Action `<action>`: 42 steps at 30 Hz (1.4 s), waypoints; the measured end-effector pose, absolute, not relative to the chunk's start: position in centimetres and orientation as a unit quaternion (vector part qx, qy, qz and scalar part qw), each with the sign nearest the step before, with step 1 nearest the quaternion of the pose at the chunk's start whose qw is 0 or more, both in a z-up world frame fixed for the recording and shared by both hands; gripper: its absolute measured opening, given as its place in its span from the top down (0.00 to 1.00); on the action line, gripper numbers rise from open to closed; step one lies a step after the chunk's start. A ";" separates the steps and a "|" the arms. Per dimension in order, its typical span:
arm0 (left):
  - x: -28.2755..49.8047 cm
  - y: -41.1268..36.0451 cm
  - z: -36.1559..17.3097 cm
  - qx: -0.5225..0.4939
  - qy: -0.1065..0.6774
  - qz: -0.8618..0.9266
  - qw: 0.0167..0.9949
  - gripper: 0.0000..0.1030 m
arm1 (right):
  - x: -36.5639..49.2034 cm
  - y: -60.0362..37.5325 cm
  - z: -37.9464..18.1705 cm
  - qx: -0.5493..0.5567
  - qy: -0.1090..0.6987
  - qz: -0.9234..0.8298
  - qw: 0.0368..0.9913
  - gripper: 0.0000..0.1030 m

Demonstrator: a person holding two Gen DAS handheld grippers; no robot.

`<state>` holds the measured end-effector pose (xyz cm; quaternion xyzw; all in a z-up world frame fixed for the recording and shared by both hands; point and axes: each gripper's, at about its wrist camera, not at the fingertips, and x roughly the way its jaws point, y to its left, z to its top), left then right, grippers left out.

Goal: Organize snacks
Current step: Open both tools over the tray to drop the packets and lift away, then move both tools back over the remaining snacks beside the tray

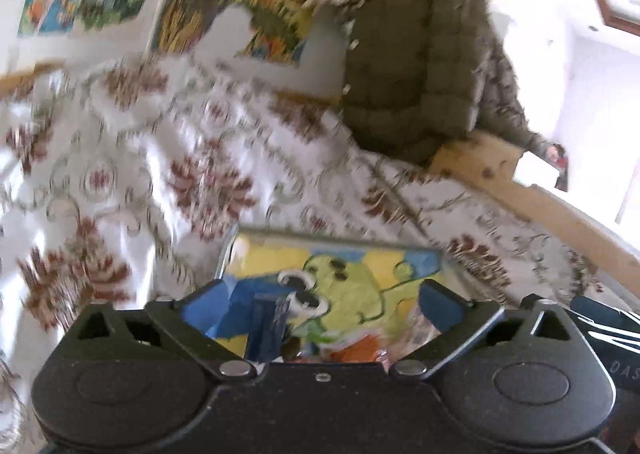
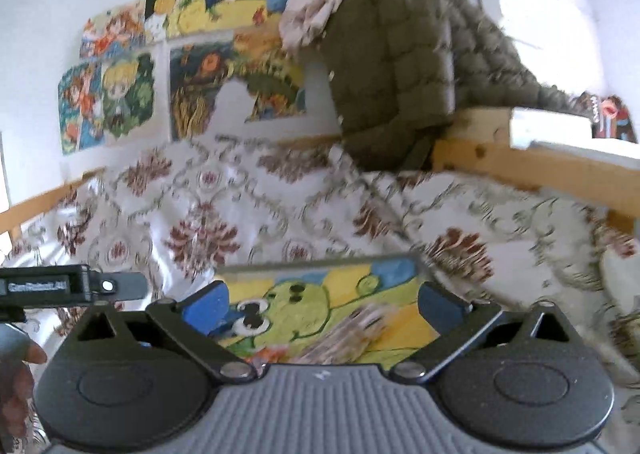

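Observation:
A shallow tray (image 1: 320,235) painted with a green cartoon creature lies on the floral bedcover, right under both grippers. An orange snack packet (image 1: 354,350) and a blue item (image 1: 266,328) lie at its near end. In the right wrist view a pale striped snack packet (image 2: 352,334) lies on the tray (image 2: 320,265), blurred, with an orange packet (image 2: 272,354) beside it. My left gripper (image 1: 326,290) is open wide above the tray, nothing between its blue pads (image 1: 206,306). My right gripper (image 2: 322,290) is open just as wide and empty.
The floral bedcover (image 1: 160,158) spreads left and ahead. An olive puffer jacket (image 1: 412,66) hangs over the wooden bed frame (image 1: 560,214) at the far right. Cartoon posters (image 2: 120,94) cover the wall. The left gripper's black body (image 2: 52,286) and a hand (image 2: 18,382) show at the left.

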<state>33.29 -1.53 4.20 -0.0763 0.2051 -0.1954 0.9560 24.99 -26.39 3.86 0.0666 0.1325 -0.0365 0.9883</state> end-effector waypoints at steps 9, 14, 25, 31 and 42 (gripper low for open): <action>25.4 -2.5 6.7 -0.031 0.171 -0.192 0.966 0.01 | 18.0 -27.4 4.5 0.057 0.108 -0.057 0.991 0.00; 21.3 -1.9 6.3 -0.049 0.174 -0.181 0.967 0.01 | 14.8 -27.5 4.5 0.052 0.106 -0.056 0.991 0.00; 14.4 0.5 2.2 -0.035 0.262 -0.152 0.952 0.01 | 10.1 -26.2 2.9 0.058 0.179 -0.035 0.982 0.00; 12.0 1.5 1.0 -0.031 0.283 -0.129 0.950 0.01 | 8.5 -24.5 1.6 0.044 0.223 -0.023 0.974 0.00; 10.6 1.7 0.7 -0.025 0.293 -0.105 0.950 0.01 | 6.7 -23.3 1.4 0.022 0.244 -0.028 0.969 0.00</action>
